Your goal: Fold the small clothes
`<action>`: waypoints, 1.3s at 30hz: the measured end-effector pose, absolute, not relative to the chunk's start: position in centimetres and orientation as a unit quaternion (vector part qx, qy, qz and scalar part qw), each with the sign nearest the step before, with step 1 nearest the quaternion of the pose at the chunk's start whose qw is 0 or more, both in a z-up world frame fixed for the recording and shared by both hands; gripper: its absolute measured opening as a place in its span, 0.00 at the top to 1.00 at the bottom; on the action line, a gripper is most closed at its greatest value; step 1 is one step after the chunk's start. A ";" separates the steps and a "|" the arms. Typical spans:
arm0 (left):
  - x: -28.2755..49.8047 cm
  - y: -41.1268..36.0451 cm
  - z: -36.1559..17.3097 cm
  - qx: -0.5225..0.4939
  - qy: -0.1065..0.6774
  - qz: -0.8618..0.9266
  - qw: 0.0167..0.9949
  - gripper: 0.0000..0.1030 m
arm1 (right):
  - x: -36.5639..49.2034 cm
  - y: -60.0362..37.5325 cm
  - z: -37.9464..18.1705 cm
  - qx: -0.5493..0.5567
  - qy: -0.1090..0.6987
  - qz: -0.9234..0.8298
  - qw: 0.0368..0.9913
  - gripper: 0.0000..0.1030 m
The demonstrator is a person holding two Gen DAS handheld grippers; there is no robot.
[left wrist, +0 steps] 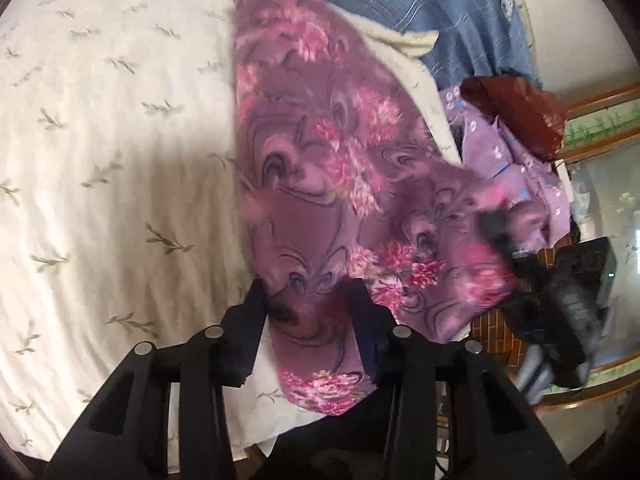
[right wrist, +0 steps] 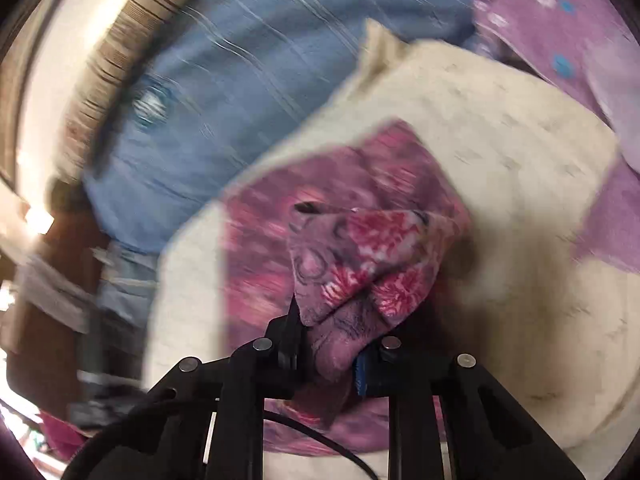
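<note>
1. In the left wrist view, a cream bedsheet (left wrist: pixel 100 160) printed with small grey-green sprigs is seen filling the left half of the scene.
2. A purple floral cloth (left wrist: pixel 320 152) with pink blossoms is spread over the middle of that sheet, running from the far edge down to the near edge.
3. The left gripper (left wrist: pixel 308 300) is clenched on the near end of the purple floral cloth; the fabric is bunched between its two black fingers and hangs below them.
4. At the far side, a blue checked blanket (left wrist: pixel 440 8) is seen beyond the sheet's folded corner.
5. To the right, a lilac garment (left wrist: pixel 504 148) with pale and blue flowers is heaped, with a dark red piece (left wrist: pixel 516 108) lying on top of it.
6. At the right edge, the right gripper (left wrist: pixel 496 232) is seen blurred, at the right-hand corner of the purple floral cloth.
7. In the right wrist view, heavily blurred, the right gripper (right wrist: pixel 332 332) is shown grasping a gathered fold of the purple floral cloth (right wrist: pixel 360 248), lifted clear of the cream bedsheet (right wrist: pixel 500 140).
8. The rest of the cloth lies flat on the sheet beneath that fold.
</note>
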State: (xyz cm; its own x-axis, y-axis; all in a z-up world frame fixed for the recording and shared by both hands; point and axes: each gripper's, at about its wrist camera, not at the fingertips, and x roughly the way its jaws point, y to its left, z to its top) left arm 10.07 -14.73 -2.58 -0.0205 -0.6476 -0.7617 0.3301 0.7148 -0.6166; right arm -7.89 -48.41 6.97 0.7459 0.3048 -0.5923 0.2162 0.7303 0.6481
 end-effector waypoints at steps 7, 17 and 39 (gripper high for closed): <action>10.0 -10.5 0.1 -0.104 0.571 -0.343 0.739 0.74 | -9.7 -50.2 3.8 0.582 0.306 0.143 0.740 0.87; 11.5 -10.5 -0.1 -0.089 0.574 -0.338 0.741 0.42 | -12.5 -54.3 3.5 0.449 0.354 0.015 0.821 0.68; 19.0 -19.5 -1.5 -0.052 0.574 -0.246 0.779 0.26 | 15.1 -52.8 7.3 0.235 0.388 0.066 0.889 0.95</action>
